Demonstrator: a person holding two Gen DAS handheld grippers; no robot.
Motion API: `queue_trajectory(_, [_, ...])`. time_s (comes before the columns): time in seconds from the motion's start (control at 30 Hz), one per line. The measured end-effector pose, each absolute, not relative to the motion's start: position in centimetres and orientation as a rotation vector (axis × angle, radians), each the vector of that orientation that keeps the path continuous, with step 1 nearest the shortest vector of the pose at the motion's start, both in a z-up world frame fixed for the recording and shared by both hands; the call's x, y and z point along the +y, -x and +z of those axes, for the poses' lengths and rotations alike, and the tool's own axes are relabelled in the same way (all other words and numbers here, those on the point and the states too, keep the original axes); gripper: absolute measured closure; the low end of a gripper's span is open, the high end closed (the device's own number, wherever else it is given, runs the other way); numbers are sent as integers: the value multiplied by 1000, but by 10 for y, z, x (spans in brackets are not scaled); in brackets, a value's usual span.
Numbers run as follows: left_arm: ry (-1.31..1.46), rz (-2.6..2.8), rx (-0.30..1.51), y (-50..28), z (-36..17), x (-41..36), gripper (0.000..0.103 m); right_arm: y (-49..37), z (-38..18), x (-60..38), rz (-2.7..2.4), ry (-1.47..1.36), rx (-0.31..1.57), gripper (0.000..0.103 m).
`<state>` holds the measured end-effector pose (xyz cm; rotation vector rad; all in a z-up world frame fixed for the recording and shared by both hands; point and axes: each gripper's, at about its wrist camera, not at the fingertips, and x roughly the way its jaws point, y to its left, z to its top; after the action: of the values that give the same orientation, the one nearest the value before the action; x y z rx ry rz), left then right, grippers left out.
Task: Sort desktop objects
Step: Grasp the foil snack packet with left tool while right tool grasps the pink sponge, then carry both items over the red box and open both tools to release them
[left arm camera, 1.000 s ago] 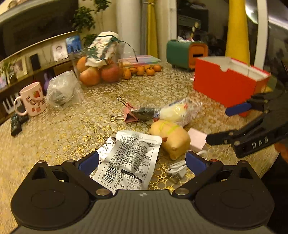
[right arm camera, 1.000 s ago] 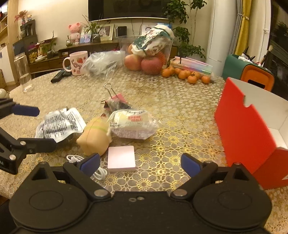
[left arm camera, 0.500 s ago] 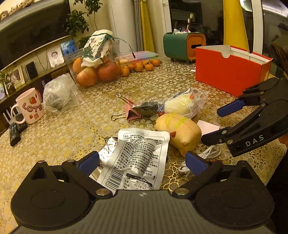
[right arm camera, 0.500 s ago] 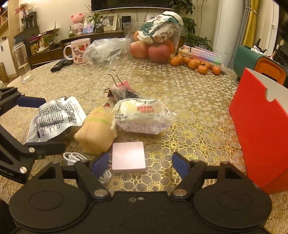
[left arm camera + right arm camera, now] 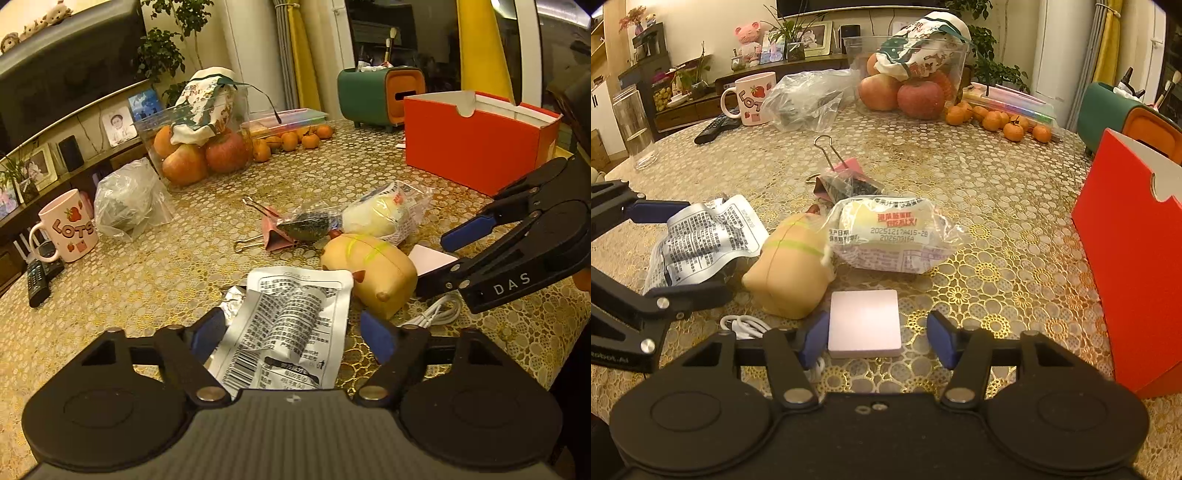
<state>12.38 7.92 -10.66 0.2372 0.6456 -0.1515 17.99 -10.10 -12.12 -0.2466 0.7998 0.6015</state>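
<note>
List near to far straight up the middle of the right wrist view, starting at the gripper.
Right gripper → pink pad → bread pack → binder clip → apples.

Left hand-held gripper [image 5: 293, 334]: lower centre of its own view, jaws parted, blue pads level. Right hand-held gripper [image 5: 877, 338]: lower centre of its view, jaws parted; also visible at right edge of left view.
</note>
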Motion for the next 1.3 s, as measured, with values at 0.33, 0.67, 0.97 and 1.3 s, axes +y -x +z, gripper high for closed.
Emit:
queue_trajectory(0.33, [-215, -137, 654, -123, -104, 80, 34, -181, -119, -106, 582, 229, 801, 63])
queue_trajectory(0.67, [-153, -107, 657, -116, -91, 79, 34, -172, -106, -123, 571, 184, 781, 63])
queue_trajectory(0.97, [-137, -124, 626, -100, -69, 62, 34, -155, -78, -147, 575, 145, 735, 63])
queue_trajectory(1.3, [-155, -195, 578, -92, -38, 12, 34, -136, -47, -184, 536, 133, 703, 63])
